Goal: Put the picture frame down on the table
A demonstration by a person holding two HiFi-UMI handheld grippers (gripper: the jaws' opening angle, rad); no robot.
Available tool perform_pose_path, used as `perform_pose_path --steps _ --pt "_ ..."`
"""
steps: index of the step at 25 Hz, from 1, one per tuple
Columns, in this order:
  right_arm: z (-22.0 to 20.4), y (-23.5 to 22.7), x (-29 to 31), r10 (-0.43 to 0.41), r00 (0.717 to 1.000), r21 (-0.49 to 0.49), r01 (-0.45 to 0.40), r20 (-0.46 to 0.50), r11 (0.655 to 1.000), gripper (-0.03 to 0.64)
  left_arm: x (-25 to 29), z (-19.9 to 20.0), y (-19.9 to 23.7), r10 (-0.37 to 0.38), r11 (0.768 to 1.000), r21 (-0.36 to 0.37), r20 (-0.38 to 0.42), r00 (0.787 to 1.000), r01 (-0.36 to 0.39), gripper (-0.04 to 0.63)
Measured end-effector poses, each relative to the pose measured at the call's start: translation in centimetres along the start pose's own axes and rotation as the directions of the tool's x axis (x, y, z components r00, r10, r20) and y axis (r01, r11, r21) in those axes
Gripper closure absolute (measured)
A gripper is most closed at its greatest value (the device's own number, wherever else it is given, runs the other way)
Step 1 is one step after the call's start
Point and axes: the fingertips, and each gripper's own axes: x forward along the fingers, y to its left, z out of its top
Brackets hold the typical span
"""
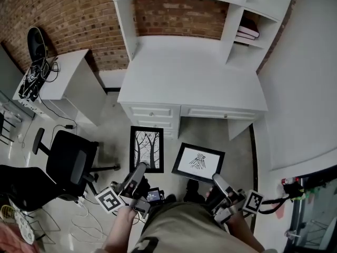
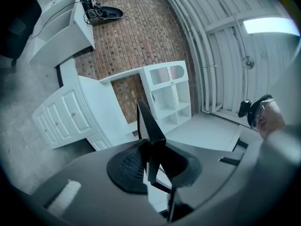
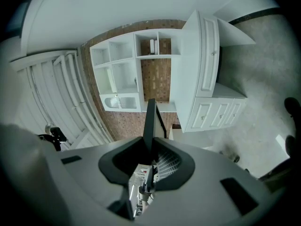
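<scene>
Two black picture frames rest on the floor in front of the white desk (image 1: 192, 83). One is upright with a tree print (image 1: 146, 148); the other, a landscape frame with a small dark drawing (image 1: 199, 162), lies tilted to its right. Both grippers are held low at the person's waist, apart from the frames. The left gripper (image 1: 140, 168) sits just below the tree frame, and the right gripper (image 1: 217, 180) just below the other frame. In the gripper views the left gripper (image 2: 141, 106) and the right gripper (image 3: 150, 103) each show jaws pressed together with nothing between them, aimed towards the desk.
A black office chair (image 1: 68, 162) stands at the left, with cables on the floor beside it. A white side table (image 1: 60, 80) carries a headset and wires. The desk's hutch holds books (image 1: 247, 33). A white wall runs along the right, and brick is behind.
</scene>
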Motion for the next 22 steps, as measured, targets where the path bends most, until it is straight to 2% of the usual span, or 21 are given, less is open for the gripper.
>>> perform_pose_path --steps 11,17,22 --pt "8.6 -0.6 2.1 0.034 0.999 0.047 -0.033 -0.031 0.998 0.551 8.9 -1.5 -0.8 0.026 0.999 0.027 -0.019 0.999 -0.025 0.54" --pt "11.1 -2.0 2.4 -0.014 0.991 0.045 0.02 -0.132 0.999 0.549 12.3 -2.3 -1.1 0.049 0.998 0.032 -0.006 0.999 -0.049 0.54" --pt "14.2 -2.2 2.5 0.001 0.99 0.058 0.007 -0.139 0.998 0.551 15.0 -3.3 -1.3 0.048 0.998 0.046 0.0 0.999 -0.048 0.54"
